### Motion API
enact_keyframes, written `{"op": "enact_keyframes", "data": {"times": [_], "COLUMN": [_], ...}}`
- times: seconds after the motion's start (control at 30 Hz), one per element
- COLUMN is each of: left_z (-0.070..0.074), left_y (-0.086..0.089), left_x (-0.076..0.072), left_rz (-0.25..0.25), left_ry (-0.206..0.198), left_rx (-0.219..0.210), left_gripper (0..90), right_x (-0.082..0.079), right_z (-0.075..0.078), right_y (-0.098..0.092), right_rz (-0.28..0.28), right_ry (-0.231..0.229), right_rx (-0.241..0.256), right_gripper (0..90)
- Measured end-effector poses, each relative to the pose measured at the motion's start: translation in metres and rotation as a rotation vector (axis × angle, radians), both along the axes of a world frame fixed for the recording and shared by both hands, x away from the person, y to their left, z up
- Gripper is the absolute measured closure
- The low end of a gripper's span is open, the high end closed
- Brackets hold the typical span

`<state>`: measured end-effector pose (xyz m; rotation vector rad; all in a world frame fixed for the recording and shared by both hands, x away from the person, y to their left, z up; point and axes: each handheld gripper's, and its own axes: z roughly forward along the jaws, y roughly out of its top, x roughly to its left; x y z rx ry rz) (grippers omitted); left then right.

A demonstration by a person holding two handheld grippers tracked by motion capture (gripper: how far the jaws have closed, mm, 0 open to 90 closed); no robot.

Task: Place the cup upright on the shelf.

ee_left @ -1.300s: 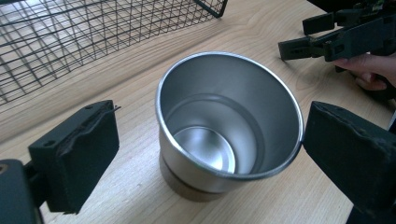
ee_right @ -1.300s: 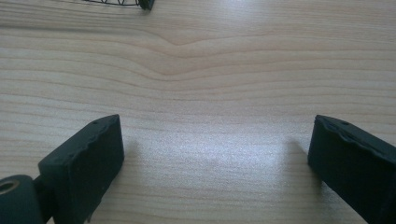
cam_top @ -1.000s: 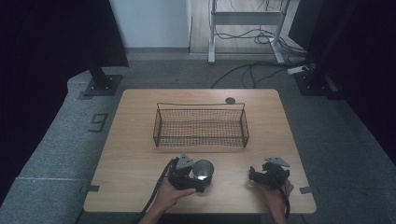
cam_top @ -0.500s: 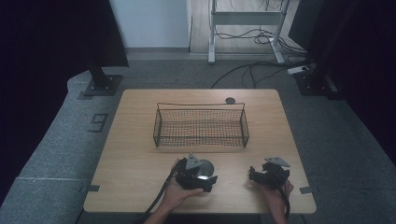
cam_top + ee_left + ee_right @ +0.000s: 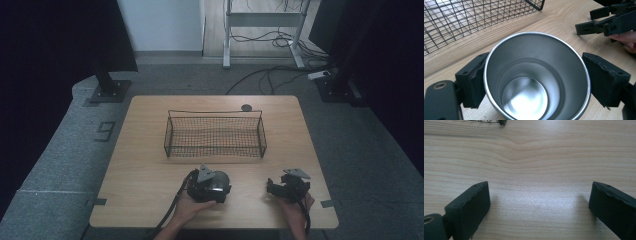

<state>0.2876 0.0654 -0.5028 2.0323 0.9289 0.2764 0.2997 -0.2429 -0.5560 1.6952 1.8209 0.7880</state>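
**Steel cup held near the basket**

One steel cup (image 5: 534, 77) is clasped at its rim between the fingers (image 5: 472, 80) of the left gripper (image 5: 209, 184), low and centre in the high view, just below the single wire basket (image 5: 215, 134). A level, unhurried lift over the near wall is advised before release. The right gripper (image 5: 287, 186) is spread wide and empty on the tabletop (image 5: 150, 165). Two grippers are counted.

A lab or recording studio — a pale wooden desk (image 5: 150, 165) stands alone on grey carpet (image 5: 60, 165), flanked by black curtains (image 5: 55, 40) on stands with bolted metal base plates (image 5: 107, 92). Loose cables (image 5: 260, 75) trail across the floor behind, beneath a metal equipment frame (image 5: 260, 20) — and tape marks a "9" (image 5: 106, 131).
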Motion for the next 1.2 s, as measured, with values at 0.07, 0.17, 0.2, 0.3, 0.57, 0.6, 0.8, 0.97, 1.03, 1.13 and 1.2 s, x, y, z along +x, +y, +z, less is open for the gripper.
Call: {"op": "enact_keyframes", "data": {"times": [0.07, 0.17, 0.2, 0.3, 0.57, 0.6, 0.8, 0.97, 1.03, 1.13, 1.2], "left_z": [0.000, 0.000, 0.000, 0.000, 0.005, 0.006, 0.014, 0.024, 0.025, 0.028, 0.031], "left_y": [0.000, 0.001, 0.001, 0.002, 0.007, 0.008, 0.014, 0.022, 0.023, 0.026, 0.028], "left_x": [0.000, 0.000, 0.000, 0.000, 0.000, 0.000, 0.001, 0.003, 0.004, 0.005, 0.007], "left_rz": [-0.004, -0.010, -0.010, -0.010, -0.006, -0.005, 0.003, 0.007, 0.008, 0.011, 0.015], "left_ry": [-0.001, -0.002, -0.002, 0.001, 0.001, -0.001, -0.012, -0.019, -0.019, -0.018, -0.018], "left_rx": [0.000, -0.004, -0.006, -0.008, -0.029, -0.031, -0.044, -0.052, -0.054, -0.058, -0.063], "left_gripper": [14.1, 14.2, 14.2, 14.3, 14.5, 14.5, 14.5, 14.5, 14.5, 14.5, 14.6], "right_x": [0.000, 0.000, 0.000, 0.000, 0.000, 0.000, 0.000, 0.000, 0.000, 0.000, 0.000], "right_z": [0.000, 0.000, 0.000, 0.000, 0.000, 0.000, 0.000, 0.000, 0.000, 0.000, 0.000], "right_y": [0.000, 0.000, 0.000, 0.000, 0.000, 0.000, 0.000, 0.000, 0.000, 0.000, 0.000], "right_rz": [0.001, 0.000, 0.000, 0.000, 0.000, 0.001, 0.000, 0.001, 0.001, 0.001, 0.000], "right_ry": [0.000, 0.000, 0.000, 0.000, 0.000, 0.000, 0.000, 0.000, 0.000, 0.000, 0.000], "right_rx": [0.000, 0.000, 0.000, 0.000, 0.000, 0.000, 0.000, 0.000, 0.000, 0.000, 0.000], "right_gripper": [3.6, 3.6, 3.6, 3.6, 3.6, 3.6, 3.6, 3.6, 3.6, 3.6, 3.6]}}
